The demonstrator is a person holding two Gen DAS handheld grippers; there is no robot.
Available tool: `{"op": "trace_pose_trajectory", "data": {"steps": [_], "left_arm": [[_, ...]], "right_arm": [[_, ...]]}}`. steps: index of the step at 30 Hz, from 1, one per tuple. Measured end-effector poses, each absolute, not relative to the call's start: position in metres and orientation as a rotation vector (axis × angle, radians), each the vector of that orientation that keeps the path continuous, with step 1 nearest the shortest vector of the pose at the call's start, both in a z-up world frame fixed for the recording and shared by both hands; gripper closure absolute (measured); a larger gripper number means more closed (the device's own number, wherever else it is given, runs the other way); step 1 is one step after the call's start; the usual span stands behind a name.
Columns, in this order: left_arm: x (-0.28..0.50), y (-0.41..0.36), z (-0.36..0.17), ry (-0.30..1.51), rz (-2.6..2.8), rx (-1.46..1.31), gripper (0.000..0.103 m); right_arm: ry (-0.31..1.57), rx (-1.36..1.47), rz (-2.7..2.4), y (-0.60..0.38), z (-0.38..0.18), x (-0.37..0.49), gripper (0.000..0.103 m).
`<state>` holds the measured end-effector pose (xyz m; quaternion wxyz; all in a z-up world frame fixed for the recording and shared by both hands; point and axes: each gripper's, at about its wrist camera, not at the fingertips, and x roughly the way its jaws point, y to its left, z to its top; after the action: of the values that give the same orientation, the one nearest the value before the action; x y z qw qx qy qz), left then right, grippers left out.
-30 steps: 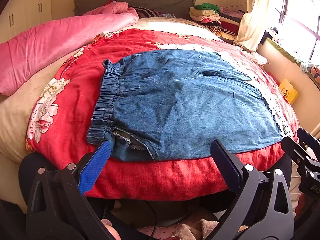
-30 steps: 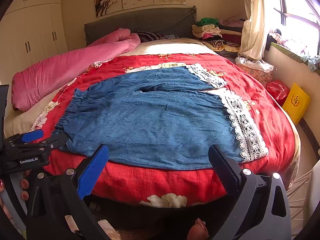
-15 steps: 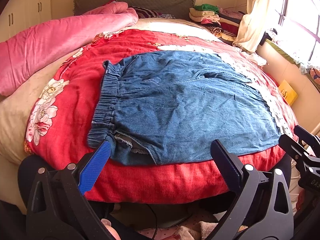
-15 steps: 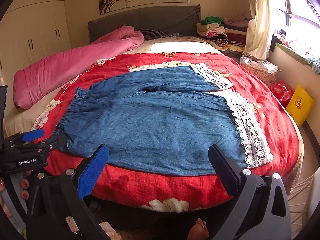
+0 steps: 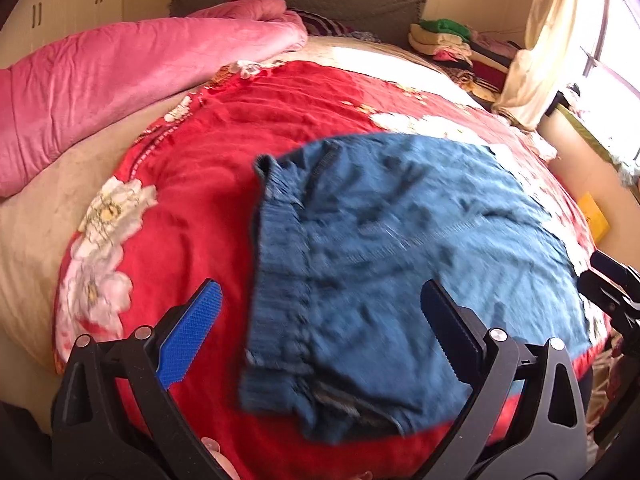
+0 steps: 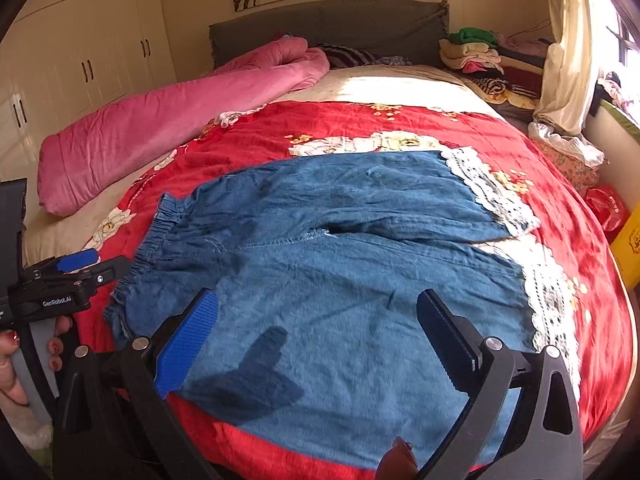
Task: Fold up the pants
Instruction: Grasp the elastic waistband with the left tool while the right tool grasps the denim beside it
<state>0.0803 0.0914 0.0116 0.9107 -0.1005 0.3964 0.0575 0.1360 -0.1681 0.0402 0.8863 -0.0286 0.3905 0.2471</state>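
Note:
Blue denim pants (image 6: pixel 340 264) with white lace cuffs (image 6: pixel 548 300) lie spread flat on the red floral bedspread (image 6: pixel 400 124), elastic waistband (image 6: pixel 148 248) to the left and legs to the right. My left gripper (image 5: pixel 320 308) is open and empty, over the near waistband corner (image 5: pixel 276 312). My right gripper (image 6: pixel 316 312) is open and empty, above the near leg; its shadow falls on the denim. The left gripper also shows at the left edge of the right wrist view (image 6: pixel 76 272).
A rolled pink quilt (image 6: pixel 168 120) lies along the bed's left side. Stacked folded clothes (image 6: pixel 476 52) sit by the grey headboard (image 6: pixel 328 28). A curtain, window, a red bag (image 6: pixel 606 210) and a yellow bag are on the right. Wardrobes stand to the left.
Both grippers have moved forward and up over the bed, closer to the pants. The left wrist view is now blurred from motion. The pants have not moved.

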Motion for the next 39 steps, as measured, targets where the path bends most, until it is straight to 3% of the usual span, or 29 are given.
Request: {"op": "trace_pose_trajectory", "data": {"steps": [17,20,22,24,25,26,37,38,39], "left_arm": [[0.202,0.157,-0.017,0.909,0.074,-0.288,0.013],[0.215,0.161,-0.029,0.943,0.053,-0.303,0.024],[0.223,0.164,-0.038,0.960,0.032,-0.322,0.047],[0.227,0.168,-0.045,0.969,0.017,-0.348,0.062],[0.227,0.169,-0.046,0.957,0.006,-0.347,0.080],[0.226,0.170,-0.046,0.946,-0.006,-0.341,0.084],[0.206,0.183,-0.015,0.767,-0.131,-0.391,0.089],[0.206,0.182,-0.013,0.760,-0.137,-0.394,0.089],[0.206,0.182,-0.011,0.752,-0.145,-0.394,0.089]], "right_arm": [[0.882,-0.134,0.674,-0.090,0.035,0.278,0.004],[0.901,-0.199,0.715,-0.072,0.030,0.300,0.004],[0.909,-0.266,0.736,-0.059,0.025,0.314,0.004],[0.906,-0.324,0.751,-0.047,0.019,0.326,0.004],[0.910,-0.355,0.767,-0.041,0.015,0.332,0.004],[0.913,-0.390,0.778,-0.034,0.011,0.338,0.004],[0.874,-0.822,0.973,0.030,-0.035,0.355,0.006],[0.880,-0.852,0.998,0.035,-0.039,0.353,0.009],[0.901,-0.855,1.044,0.038,-0.042,0.352,0.029]]}}
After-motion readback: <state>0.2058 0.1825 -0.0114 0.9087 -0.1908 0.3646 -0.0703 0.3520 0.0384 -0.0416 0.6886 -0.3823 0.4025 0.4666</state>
